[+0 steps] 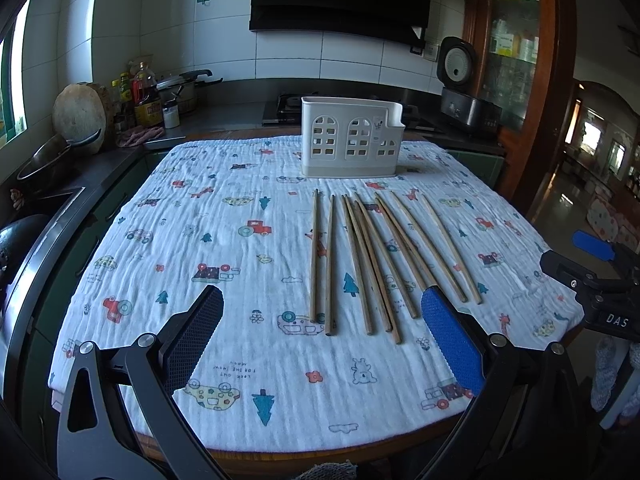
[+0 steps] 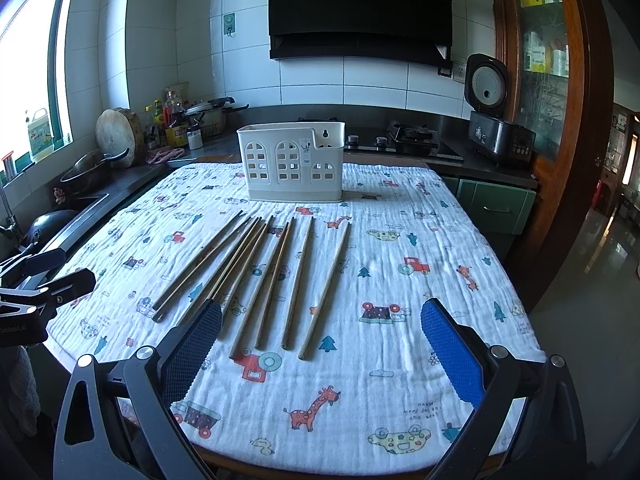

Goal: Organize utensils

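Observation:
Several wooden chopsticks [image 1: 372, 264] lie side by side on the printed white cloth [image 1: 200, 240], in front of a white plastic utensil holder [image 1: 350, 138] that stands upright at the far edge. My left gripper [image 1: 322, 308] is open and empty, above the near ends of the chopsticks. In the right wrist view the chopsticks [image 2: 276, 280] fan toward the holder [image 2: 292, 160]. My right gripper [image 2: 320, 320] is open and empty, just right of the chopsticks' near ends. The right gripper also shows at the right edge of the left wrist view [image 1: 592, 264].
The cloth [image 2: 400, 320] covers a table. Behind it a dark counter holds a stove [image 2: 404, 140], a rice cooker [image 2: 492, 112], bottles [image 2: 172, 120], pots and a round chopping block [image 2: 118, 136]. A sink and wok [image 2: 48, 224] are at left. A wooden cabinet [image 2: 552, 80] stands at right.

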{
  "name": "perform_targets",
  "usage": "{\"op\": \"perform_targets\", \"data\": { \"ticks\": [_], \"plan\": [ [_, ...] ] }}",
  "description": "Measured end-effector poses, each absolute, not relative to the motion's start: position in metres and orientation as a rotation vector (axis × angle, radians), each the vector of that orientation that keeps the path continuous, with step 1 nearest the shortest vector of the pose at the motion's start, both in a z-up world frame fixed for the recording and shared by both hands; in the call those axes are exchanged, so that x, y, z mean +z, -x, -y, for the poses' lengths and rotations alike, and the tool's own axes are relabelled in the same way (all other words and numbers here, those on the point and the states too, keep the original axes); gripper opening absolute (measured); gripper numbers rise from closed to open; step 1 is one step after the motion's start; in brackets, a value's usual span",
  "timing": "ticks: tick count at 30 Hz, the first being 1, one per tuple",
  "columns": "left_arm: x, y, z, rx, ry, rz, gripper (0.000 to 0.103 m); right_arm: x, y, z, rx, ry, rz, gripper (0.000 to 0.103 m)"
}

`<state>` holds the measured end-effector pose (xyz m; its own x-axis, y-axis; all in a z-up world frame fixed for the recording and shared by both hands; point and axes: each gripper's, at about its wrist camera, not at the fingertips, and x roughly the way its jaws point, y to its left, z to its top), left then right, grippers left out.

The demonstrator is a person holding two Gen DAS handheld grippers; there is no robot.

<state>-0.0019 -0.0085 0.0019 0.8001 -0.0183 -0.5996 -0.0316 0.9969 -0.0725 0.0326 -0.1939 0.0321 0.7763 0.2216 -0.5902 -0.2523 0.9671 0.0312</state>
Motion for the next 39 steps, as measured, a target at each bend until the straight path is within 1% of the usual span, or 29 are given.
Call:
{"op": "perform_targets", "data": {
  "ticks": [24, 39],
  "plan": [
    [0.001, 0.0, 0.009, 0.009, 0.077, -0.647, 0.098, 0.031, -0.036, 0.189, 0.261, 0.061, -0.64, 0.097],
    [-0.005, -0.015, 0.003, 0.009, 0.091, -0.676, 0.098, 0.023, -0.049, 0.183, 0.273, 0.069, -0.659, 0.097]
  ]
}}
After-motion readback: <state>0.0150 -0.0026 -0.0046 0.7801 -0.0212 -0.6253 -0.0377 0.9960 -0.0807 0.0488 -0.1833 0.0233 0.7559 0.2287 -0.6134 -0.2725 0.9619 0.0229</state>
